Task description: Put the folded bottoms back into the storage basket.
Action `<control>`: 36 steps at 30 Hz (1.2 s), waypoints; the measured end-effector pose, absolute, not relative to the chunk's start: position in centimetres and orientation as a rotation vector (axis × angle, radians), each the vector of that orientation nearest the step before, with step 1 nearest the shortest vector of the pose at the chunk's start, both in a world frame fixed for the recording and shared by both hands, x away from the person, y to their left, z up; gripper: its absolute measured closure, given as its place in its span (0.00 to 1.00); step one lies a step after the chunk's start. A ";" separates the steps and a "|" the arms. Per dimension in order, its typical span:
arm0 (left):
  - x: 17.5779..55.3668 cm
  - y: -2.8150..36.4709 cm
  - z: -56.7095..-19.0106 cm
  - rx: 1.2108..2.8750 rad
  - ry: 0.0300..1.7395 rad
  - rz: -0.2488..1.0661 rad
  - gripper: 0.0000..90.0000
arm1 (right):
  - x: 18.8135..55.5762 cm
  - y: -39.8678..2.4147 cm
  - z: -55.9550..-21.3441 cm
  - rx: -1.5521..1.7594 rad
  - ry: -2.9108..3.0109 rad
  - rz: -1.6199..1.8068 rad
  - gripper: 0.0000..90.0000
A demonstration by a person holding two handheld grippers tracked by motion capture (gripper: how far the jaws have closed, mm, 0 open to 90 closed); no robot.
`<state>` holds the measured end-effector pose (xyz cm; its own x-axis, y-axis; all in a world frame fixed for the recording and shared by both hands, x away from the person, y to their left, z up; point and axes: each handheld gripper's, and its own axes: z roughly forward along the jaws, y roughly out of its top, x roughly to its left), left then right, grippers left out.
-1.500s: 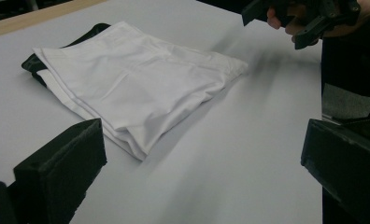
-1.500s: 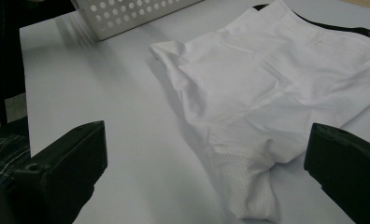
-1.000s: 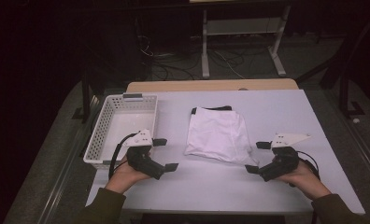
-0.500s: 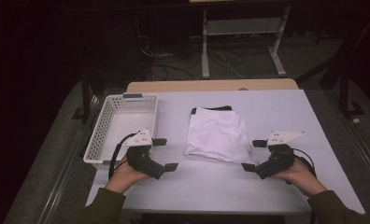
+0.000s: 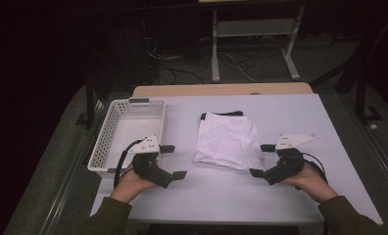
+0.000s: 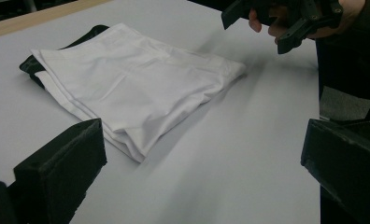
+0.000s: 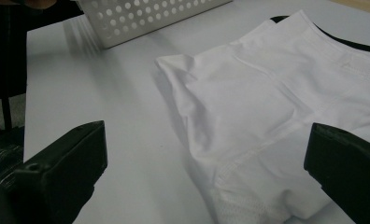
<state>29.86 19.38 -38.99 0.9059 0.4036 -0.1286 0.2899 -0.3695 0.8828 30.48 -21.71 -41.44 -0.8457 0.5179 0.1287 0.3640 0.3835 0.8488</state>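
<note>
Looking down on a pale grey table (image 5: pixel 300 117), with a folded white garment (image 5: pixel 227 141) lying flat near the centre and something black (image 5: pixel 225 113) peeking out from under its far edge, at twelve o'clock. Sitting well apart from the garment at about nine o'clock: a white perforated basket (image 5: pixel 106 142), reaching the table's left edge.

Resting on the table at seven o'clock of the garment: the left gripper (image 5: pixel 171 162), held in the person's left hand (image 5: pixel 131 183), released, jaws spread wide and gripping nothing, pointing toward three o'clock. Trailing from it in a loop, a black cable (image 5: pixel 121 160) running beside the basket's near corner.

Sitting at about four o'clock of the garment: the right gripper (image 5: pixel 261 160), held in the right hand (image 5: pixel 310 179), likewise released, jaws wide apart and pointing toward nine o'clock, tips just beside the cloth's right edge but not touching it.

Looking along the left gripper's own jaws: seeing the garment's near corner between them, farther off, with the other gripper at two o'clock. Looking along the right gripper's jaws: seeing the garment's seamed edge close between them, and the basket at eleven o'clock.
</note>
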 end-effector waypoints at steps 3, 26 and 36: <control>29.9 19.4 -39.0 1.981 0.503 0.131 0.00 | 30.8 -21.3 -41.4 0.790 2.487 1.456 0.00; 29.8 19.4 -38.9 1.974 0.502 0.130 0.00 | 32.2 -19.4 -41.2 0.757 2.493 1.470 0.00; 29.8 19.4 -38.9 1.976 0.502 0.131 0.00 | 33.1 -18.5 -41.4 0.751 2.512 1.464 0.00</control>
